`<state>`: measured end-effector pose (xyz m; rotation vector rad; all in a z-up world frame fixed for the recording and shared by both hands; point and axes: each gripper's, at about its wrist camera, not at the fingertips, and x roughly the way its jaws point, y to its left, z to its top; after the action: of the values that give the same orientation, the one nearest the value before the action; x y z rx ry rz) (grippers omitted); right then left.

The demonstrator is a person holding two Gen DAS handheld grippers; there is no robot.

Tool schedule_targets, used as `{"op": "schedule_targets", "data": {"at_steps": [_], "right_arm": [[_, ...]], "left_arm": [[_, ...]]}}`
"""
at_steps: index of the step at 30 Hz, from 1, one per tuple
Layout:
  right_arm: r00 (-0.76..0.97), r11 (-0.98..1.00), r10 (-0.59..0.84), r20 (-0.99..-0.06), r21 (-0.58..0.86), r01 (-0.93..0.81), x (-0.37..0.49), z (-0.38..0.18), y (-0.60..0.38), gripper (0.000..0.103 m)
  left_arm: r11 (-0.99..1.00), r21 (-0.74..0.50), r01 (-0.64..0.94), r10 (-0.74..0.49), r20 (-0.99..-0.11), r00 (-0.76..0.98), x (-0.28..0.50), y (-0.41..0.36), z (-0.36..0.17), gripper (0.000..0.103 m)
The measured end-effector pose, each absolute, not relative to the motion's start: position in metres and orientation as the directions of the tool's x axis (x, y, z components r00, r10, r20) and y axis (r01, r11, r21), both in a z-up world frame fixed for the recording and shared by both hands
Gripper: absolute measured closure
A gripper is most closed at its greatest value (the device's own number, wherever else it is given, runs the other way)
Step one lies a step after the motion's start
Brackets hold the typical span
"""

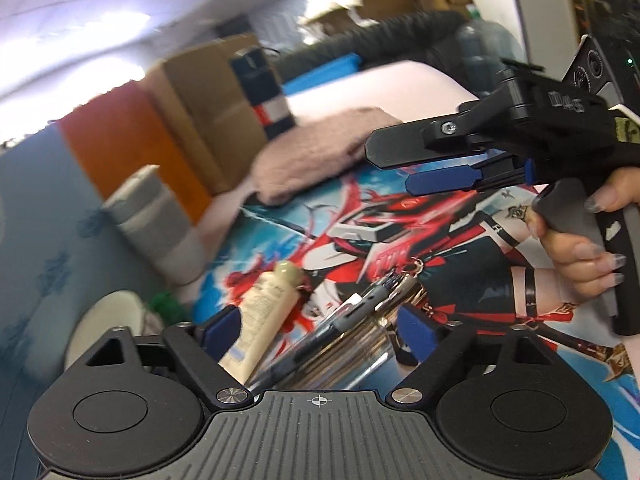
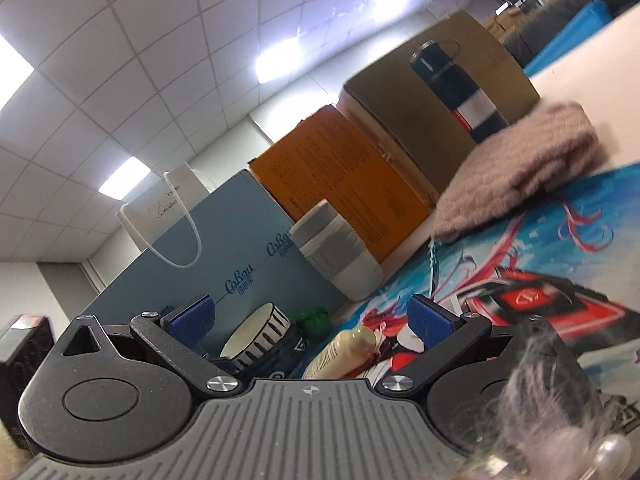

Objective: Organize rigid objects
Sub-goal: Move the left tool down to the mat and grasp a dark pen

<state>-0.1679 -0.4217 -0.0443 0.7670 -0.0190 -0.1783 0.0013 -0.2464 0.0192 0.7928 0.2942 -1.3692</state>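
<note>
With the printed mat [image 1: 460, 248] underneath, the spread, empty left gripper [image 1: 320, 326] is best centred over the pens [image 1: 360, 312] lying between its fingers, beside the cream tube [image 1: 268, 304], while the right gripper [image 2: 312, 320], also spread and empty, is kept clear.

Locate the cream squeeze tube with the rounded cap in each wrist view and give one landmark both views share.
Left wrist view: the cream squeeze tube lies low and left of centre on the printed anime mat, just above the near gripper's left finger.
Right wrist view: the tube lies at bottom centre, between the two blue-padded fingers.
Shared landmark: the grey-and-white lidded cup, standing beyond the tube.
</note>
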Motion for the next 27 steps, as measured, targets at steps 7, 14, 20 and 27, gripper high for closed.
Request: {"op": "schedule_targets", "data": {"at_steps": [7, 14, 20, 27], "right_arm": [[0.989, 0.672, -0.137, -0.058, 0.728, 0.136, -0.168, -0.048, -0.426, 0.0], [0.989, 0.659, -0.134, -0.064, 0.739, 0.137, -0.168, -0.05, -0.428, 0.0], [0.988, 0.662, -0.134, -0.075, 0.735, 0.145, -0.167, -0.05, -0.426, 0.0], [0.987, 0.658, -0.134, -0.087, 0.737, 0.154, -0.166, -0.05, -0.426, 0.0]], "left_arm": [[-0.077, 0.211, 0.974, -0.712, -0.695, 0.094, 0.008, -0.276, 0.008, 0.042], [-0.059, 0.112, 0.992, -0.716, -0.698, 0.036, 0.02, -0.278, 0.007, 0.062], [-0.037, 0.118, 0.992, -0.741, -0.67, 0.052, 0.016, -0.274, 0.009, 0.085], [-0.026, 0.105, 0.994, -0.759, -0.65, 0.049, 0.014, -0.273, 0.01, 0.095]]}}
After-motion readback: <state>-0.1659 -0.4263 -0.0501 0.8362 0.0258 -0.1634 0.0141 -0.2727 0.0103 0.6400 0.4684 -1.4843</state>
